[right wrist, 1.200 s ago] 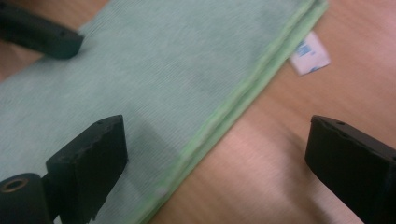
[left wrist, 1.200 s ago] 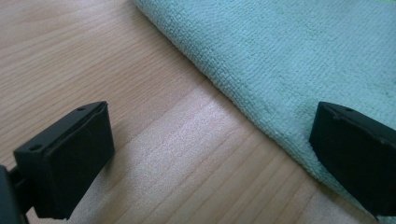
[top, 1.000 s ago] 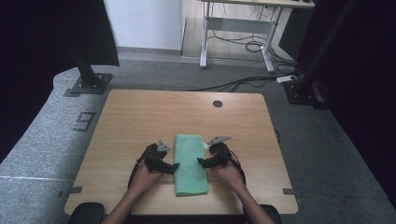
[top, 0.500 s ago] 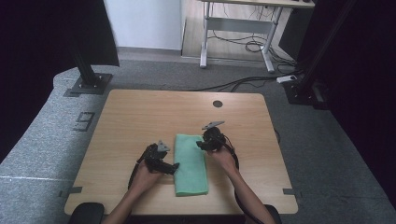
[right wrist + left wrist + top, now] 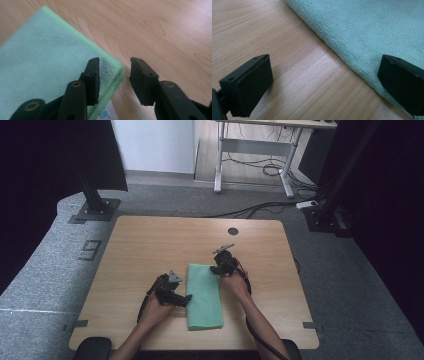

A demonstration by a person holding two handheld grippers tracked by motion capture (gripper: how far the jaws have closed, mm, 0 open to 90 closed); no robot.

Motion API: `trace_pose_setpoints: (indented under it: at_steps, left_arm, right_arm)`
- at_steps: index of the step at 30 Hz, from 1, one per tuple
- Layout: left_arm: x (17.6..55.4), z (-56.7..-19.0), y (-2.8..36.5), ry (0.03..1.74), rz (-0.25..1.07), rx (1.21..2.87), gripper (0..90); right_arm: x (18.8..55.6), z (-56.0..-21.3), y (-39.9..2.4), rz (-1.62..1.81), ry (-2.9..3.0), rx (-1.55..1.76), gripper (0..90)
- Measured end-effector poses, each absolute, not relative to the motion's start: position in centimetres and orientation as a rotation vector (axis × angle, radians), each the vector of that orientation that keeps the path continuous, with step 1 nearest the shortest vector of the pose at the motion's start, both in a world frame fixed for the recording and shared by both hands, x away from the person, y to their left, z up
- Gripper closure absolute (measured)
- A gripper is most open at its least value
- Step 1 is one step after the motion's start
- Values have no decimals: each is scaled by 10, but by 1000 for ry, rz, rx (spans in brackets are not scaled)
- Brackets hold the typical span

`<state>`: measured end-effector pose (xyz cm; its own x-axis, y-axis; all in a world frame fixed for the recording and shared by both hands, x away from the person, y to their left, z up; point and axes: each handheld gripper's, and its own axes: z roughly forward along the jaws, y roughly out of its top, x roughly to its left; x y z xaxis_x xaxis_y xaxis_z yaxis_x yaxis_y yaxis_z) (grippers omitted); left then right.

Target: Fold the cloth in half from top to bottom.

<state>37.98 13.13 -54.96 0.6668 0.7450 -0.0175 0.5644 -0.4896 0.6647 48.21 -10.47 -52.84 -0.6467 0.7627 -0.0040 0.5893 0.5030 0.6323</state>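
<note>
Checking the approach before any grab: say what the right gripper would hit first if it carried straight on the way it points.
Probably the far right corner of the green cloth: the right gripper has its open jaws astride that corner, with the wooden table directly beneath. Depth is unclear.

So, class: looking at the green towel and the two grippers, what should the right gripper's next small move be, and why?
Probably lower the right gripper and close it on the towel corner. Its jaws have just been closing but stand apart, straddling that far right corner without pinching it, while the left gripper waits open at the towel's left edge.
</note>
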Motion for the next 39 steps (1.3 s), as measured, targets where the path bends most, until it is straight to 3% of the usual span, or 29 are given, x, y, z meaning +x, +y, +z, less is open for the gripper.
trace_pose_setpoints:
  at_steps: [4,6,13,17,39]
  left_arm:
    - [380,-550,131,1007,362,2231,0]
    - [380,-550,131,1007,362,2231,0]
    - [380,-550,131,1007,360,2231,0]
    - [380,-550,131,1007,362,2232,0]
    - [381,-549,131,960,341,2249,0]
  right_arm:
    - [485,-534,-111,901,2465,1187,486]
    - [485,-535,-113,909,2467,1184,487]
    - [483,-534,-109,953,2534,1148,780]
    - [484,-533,-109,966,2550,1167,830]
    - [481,-518,-108,932,2532,1078,841]
